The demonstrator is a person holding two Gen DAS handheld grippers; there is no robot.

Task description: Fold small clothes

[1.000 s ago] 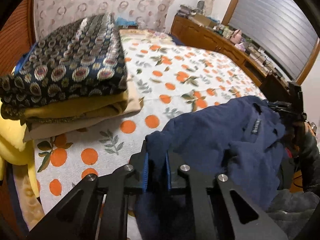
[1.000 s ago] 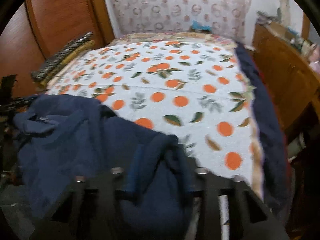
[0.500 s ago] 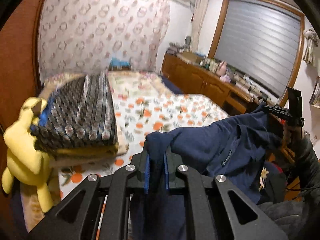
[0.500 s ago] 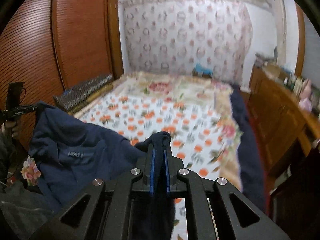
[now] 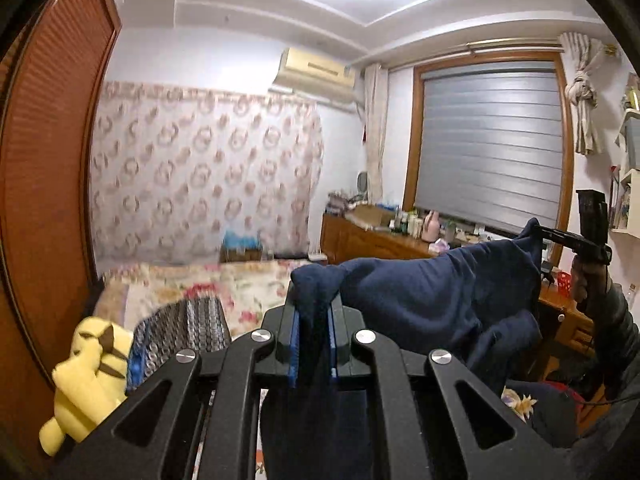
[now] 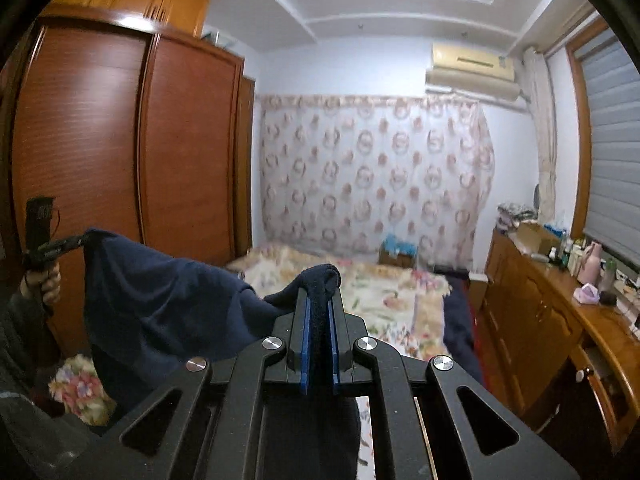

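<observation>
A navy blue garment [image 5: 420,296] hangs stretched in the air between both grippers, high above the bed. My left gripper [image 5: 314,312] is shut on one bunched corner of it, cloth pinched between the blue pads. In the right wrist view my right gripper [image 6: 319,312] is shut on the other corner, and the navy blue garment [image 6: 160,292] sags leftward towards the other gripper [image 6: 60,246] held in a hand. In the left wrist view the right gripper [image 5: 538,234] shows at the far right, gripping the cloth's edge.
The bed [image 6: 384,292] with a floral cover lies below. A stack of folded clothes [image 5: 180,332] and a yellow plush toy [image 5: 86,376] sit at its left side. A wooden wardrobe [image 6: 120,168] stands on the left, a cluttered wooden dresser [image 6: 560,304] along the right.
Both grippers have risen and tilted up to near level, lifting the navy garment off the bed. It now hangs spread between them, and the views show walls and ceiling.
</observation>
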